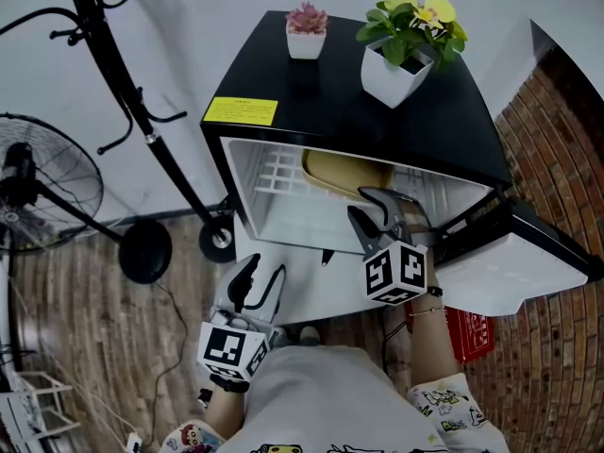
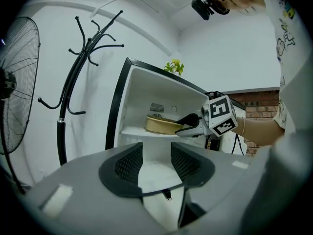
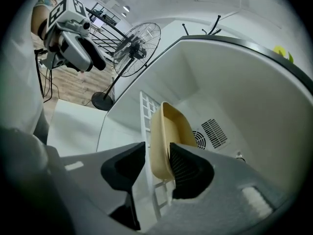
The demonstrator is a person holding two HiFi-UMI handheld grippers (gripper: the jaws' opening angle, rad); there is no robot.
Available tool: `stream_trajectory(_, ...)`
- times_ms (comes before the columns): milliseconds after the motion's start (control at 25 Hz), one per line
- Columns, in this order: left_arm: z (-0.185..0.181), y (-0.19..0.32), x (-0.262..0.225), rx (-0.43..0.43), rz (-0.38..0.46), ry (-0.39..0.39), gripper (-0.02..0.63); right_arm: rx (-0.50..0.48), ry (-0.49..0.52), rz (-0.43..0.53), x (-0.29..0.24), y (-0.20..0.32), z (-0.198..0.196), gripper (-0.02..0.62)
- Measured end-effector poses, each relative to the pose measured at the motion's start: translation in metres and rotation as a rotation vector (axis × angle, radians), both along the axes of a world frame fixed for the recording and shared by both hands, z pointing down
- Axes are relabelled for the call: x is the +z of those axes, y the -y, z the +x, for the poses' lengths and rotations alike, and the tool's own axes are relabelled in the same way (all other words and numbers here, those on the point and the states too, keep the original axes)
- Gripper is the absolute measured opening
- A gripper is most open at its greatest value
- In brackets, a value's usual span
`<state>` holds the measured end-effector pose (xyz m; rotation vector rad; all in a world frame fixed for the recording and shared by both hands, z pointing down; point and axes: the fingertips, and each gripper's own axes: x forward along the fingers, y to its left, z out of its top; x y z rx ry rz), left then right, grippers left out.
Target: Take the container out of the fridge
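Note:
A small black fridge point(image 1: 359, 111) stands open with a white inside. On its wire shelf point(image 3: 145, 112) lies a shallow tan container point(image 1: 342, 172). My right gripper point(image 1: 374, 208) reaches into the fridge and straddles the container's near rim point(image 3: 159, 146). One pad lies against the inner side of the rim. The other pad stands a little off the outer wall, so the jaws are open around it. My left gripper point(image 1: 260, 279) hangs low in front of the fridge, open and empty point(image 2: 156, 158). From that view the container point(image 2: 161, 125) and the right gripper point(image 2: 190, 123) show on the shelf.
The fridge door point(image 1: 514, 262) hangs open to the right. Two potted plants point(image 1: 406, 50) stand on the fridge top. A black coat stand point(image 1: 142, 130) and a floor fan point(image 1: 42, 182) are at the left. A red object point(image 1: 469, 333) lies on the brick floor near the door.

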<state>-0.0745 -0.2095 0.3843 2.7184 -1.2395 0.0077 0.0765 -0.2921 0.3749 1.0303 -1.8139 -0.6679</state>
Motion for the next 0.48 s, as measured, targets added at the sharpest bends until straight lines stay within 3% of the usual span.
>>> stream_trajectory(480, -0.0024, -0.0101, -0.0053, -0.014, 0.004, 0.002, 0.173, 0.011, -0.019, 0.004, 0.0062, -0.0070, 0.0044, 0.077)
